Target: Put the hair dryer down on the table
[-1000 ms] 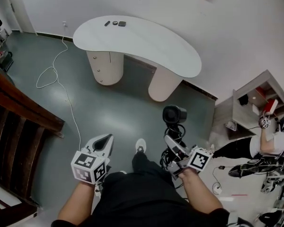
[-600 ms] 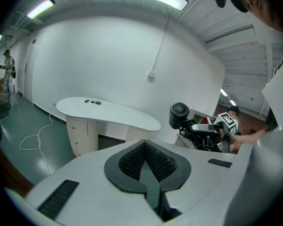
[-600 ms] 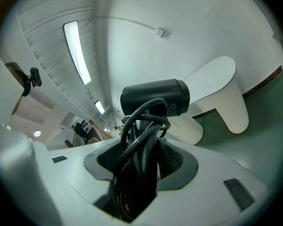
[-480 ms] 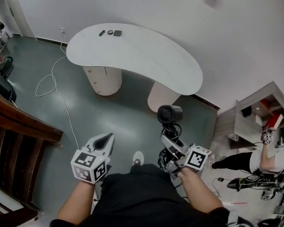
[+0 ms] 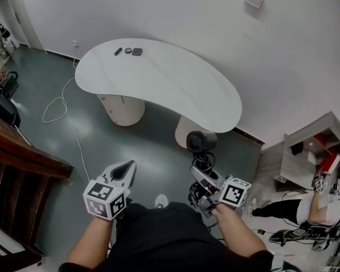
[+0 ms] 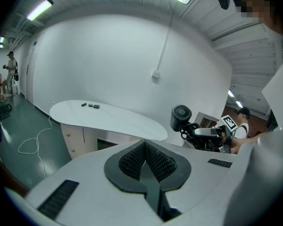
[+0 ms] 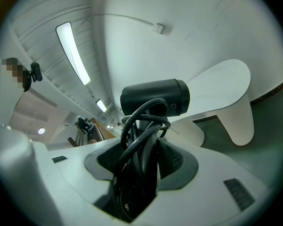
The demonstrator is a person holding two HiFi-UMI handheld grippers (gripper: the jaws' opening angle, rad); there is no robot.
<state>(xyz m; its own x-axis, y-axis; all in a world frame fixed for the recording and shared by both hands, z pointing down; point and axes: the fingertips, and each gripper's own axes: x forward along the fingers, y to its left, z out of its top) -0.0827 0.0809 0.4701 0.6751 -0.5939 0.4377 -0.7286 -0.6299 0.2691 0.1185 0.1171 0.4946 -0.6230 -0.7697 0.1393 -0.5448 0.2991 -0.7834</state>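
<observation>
Black hair dryer [image 5: 202, 141], cord [image 7: 140, 140] wrapped round its handle, gripped upright in right claw [image 5: 200, 177], over the floor [image 5: 141, 146] just short of white tabletop [image 5: 170, 84]. Left claw [image 5: 123, 171] closed, empty. Small dark items [image 5: 128, 51] on tabletop's far end.

Nothing legible; the small logo [image 7: 173, 107] on the hair dryer [image 7: 153, 97] is unreadable.

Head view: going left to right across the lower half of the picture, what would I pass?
From the left: dark wooden furniture → left tool → hair dryer → open shelf unit.
</observation>
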